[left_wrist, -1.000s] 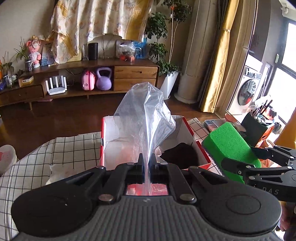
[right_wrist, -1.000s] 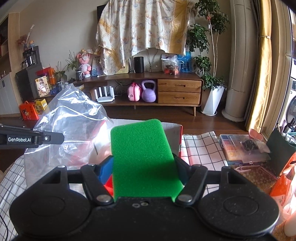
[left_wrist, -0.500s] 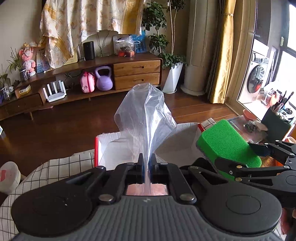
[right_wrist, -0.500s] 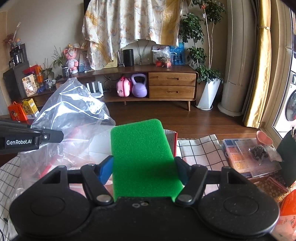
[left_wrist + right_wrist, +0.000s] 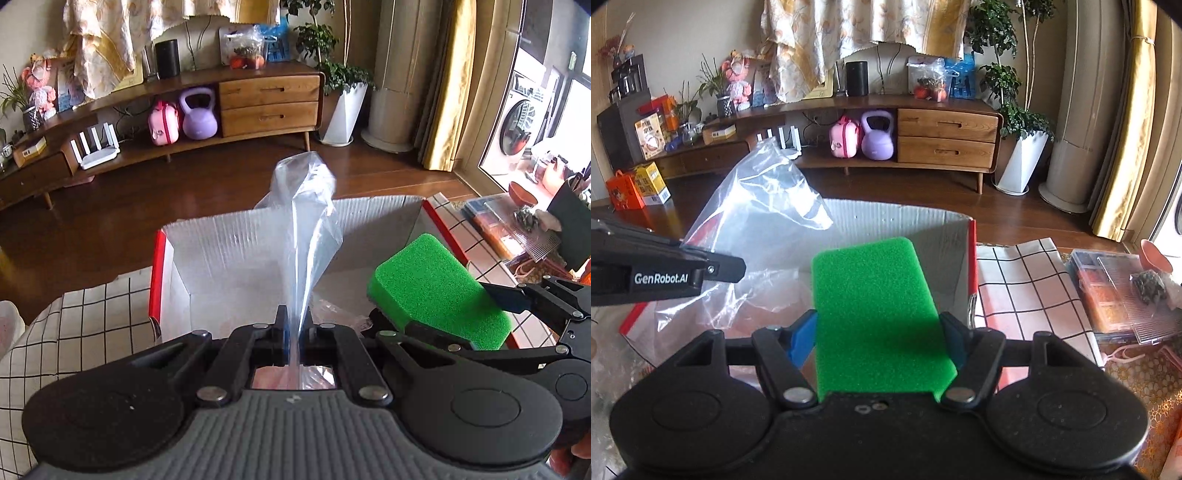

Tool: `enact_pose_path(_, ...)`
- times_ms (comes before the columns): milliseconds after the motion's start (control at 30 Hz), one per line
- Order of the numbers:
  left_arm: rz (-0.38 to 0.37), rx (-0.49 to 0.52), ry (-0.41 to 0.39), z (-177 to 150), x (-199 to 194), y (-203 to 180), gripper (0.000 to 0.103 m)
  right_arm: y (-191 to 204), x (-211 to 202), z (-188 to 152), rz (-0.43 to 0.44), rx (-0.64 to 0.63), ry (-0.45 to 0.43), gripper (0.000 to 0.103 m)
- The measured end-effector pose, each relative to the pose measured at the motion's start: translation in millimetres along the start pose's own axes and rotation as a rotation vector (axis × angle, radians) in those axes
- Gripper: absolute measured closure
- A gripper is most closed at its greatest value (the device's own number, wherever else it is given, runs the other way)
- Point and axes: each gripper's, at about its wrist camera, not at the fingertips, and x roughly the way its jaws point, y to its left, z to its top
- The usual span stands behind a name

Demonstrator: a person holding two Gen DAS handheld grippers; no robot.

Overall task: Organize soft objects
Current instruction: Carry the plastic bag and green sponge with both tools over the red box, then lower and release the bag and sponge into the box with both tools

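Jaws clamped: left gripper (image 5: 293,325) on clear plastic bag (image 5: 304,221), right gripper (image 5: 879,328) on green sponge (image 5: 875,317), both above open box (image 5: 221,236).

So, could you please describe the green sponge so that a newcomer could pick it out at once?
Start at the open white cardboard box with red edges on the checked cloth. Above its right side, the right tongs grip a bright green rectangular foam sponge. Unlike the clear crumpled plastic bag beside it, it is opaque, thick and vivid green.

Clear plastic bag (image 5: 303,236): crumpled, stands upright, pinched at its lower end above the open box (image 5: 236,236). Green sponge (image 5: 879,317): rectangular, clamped at both sides, right of the bag.
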Motion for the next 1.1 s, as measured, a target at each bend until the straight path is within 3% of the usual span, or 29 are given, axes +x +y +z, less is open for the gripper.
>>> enact_pose_path(533, -0.017, 0.000, 0.101, -16.6, 32.6, 0.1, 0.098, 5.6, 14.9, -11.4, -0.006, -0.033, 0.040, 0.032)
enact_pose_path(800, -0.023, -0.053, 0.093, -19.6, 29.9, 7.0, 0.098, 11.0, 16.1, -9.8, 0.005, -0.071, 0.068, 0.025)
enact_pose_path(1100, -0.009, -0.065, 0.068, -20.3, 12.4, 8.9, 0.098, 4.4, 1.1, -12.3, 0.006, -0.039, 0.039, 0.018)
